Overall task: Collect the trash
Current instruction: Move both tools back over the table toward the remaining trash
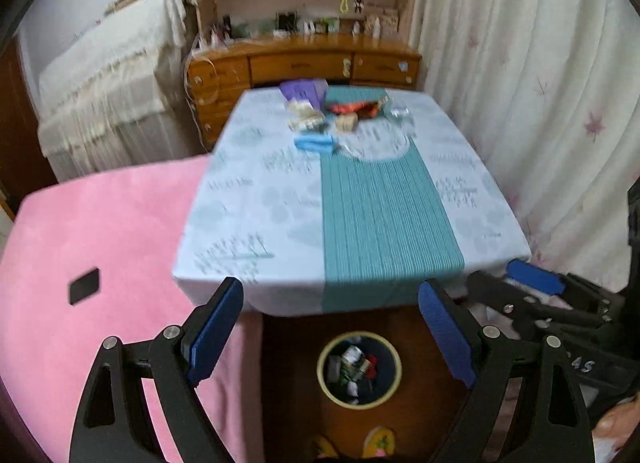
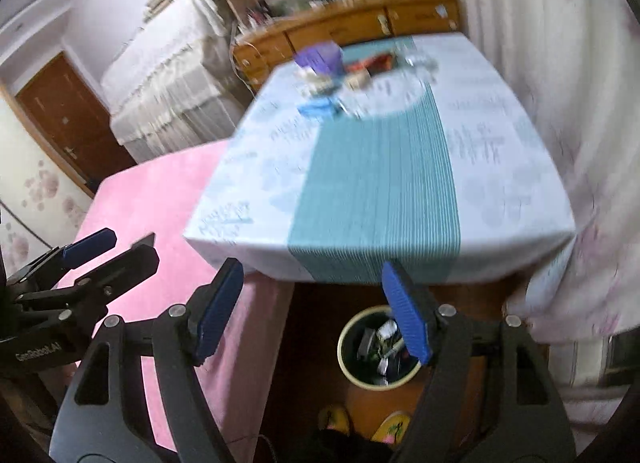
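A round yellow-rimmed trash bin (image 1: 359, 369) stands on the floor before the table, holding several scraps; it also shows in the right wrist view (image 2: 379, 347). A pile of trash lies at the table's far end: a blue wrapper (image 1: 315, 143), an orange packet (image 1: 352, 107), beige crumpled pieces (image 1: 305, 119), clear plastic (image 1: 396, 113). The same pile is blurred in the right wrist view (image 2: 344, 75). My left gripper (image 1: 331, 327) is open and empty above the bin. My right gripper (image 2: 312, 305) is open and empty over the table's near edge.
The table (image 1: 280, 199) wears a white and teal cloth. A pink bed (image 1: 92, 247) lies to the left with a black square (image 1: 84, 285) on it. Curtains (image 1: 520, 83) hang to the right. A wooden dresser (image 1: 304, 65) stands behind. Yellow slippers (image 1: 378, 443) show below.
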A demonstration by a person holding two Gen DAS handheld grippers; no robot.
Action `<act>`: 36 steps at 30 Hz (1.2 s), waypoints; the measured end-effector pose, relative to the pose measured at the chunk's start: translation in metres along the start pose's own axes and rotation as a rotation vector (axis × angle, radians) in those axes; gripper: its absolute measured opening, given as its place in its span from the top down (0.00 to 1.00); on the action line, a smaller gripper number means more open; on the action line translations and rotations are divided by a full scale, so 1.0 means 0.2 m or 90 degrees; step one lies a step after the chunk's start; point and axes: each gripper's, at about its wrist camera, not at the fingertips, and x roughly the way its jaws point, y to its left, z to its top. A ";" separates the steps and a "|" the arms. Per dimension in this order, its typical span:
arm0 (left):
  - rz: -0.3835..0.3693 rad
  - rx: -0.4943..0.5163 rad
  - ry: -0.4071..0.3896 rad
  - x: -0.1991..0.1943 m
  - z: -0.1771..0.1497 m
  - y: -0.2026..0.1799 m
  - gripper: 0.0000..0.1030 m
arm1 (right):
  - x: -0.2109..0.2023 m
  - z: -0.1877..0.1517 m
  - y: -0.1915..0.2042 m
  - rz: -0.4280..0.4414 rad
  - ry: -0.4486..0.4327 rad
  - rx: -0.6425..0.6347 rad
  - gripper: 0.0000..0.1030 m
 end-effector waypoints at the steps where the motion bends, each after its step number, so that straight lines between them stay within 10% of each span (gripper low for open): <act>1: 0.005 -0.001 -0.004 -0.03 0.03 0.00 0.12 | -0.05 0.04 0.01 0.006 -0.009 -0.009 0.32; 18: 0.068 -0.029 -0.078 -0.24 0.49 -0.05 0.12 | -0.14 0.56 0.10 0.034 -0.066 -0.128 0.32; 36: -0.042 -0.002 0.055 1.10 1.22 0.61 0.12 | 1.12 1.20 0.15 -0.039 0.044 -0.171 0.33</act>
